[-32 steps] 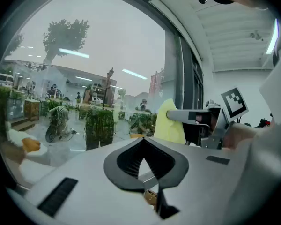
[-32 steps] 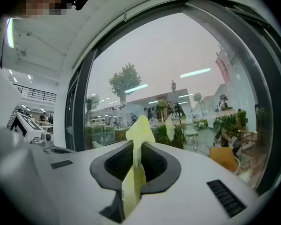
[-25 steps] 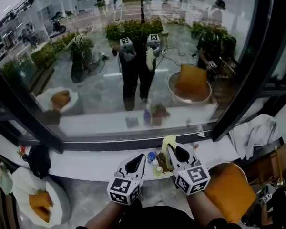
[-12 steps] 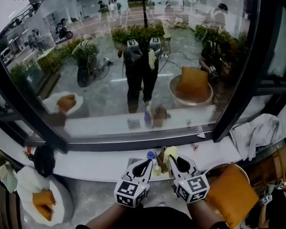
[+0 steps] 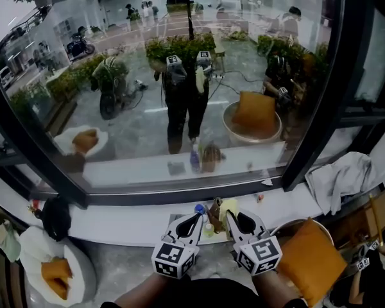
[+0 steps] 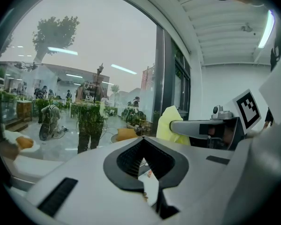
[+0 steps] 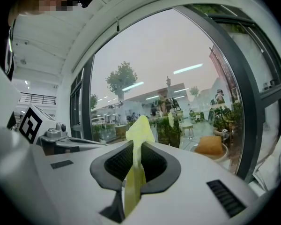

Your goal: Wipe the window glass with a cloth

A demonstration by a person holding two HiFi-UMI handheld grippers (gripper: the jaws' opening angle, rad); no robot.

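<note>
Wide window glass [image 5: 147, 76] in a dark frame fills most of the head view, and a white sill [image 5: 115, 220] runs along its lower edge. Everything below is placed from that sill.

Just in front of the sill's middle, both tools are held side by side with their tips towards the glass. The right hand-held gripper [image 5: 234, 218] is clenched on a yellow cloth [image 5: 228, 205]. Its own view shows the fabric pinched between the two dark pads, one end standing up above them and the rest hanging down through the seam. The cloth sits over the sill's front edge, short of the glass and not touching it.

The left hand-held gripper [image 5: 194, 222] is clenched too, with nothing in it. In its own view the jaw tips meet, and only the diamond-shaped hollow between the pads lets the sill show through.

On the sill's middle, between the two tools, stand a small bottle with a blue cap [image 5: 199, 209] and a brown object [image 5: 215, 213] whose kind cannot be made out. A pale crumpled fabric [image 5: 337, 179] lies at the sill's right end. Below the sill to the right is an orange cushion [image 5: 308, 258] in a round seat. Below it to the left a white seat [image 5: 32, 252] holds another orange cushion.

Above the sill, the glass reflects the standing person with both tools raised and the yellow cloth between them.
</note>
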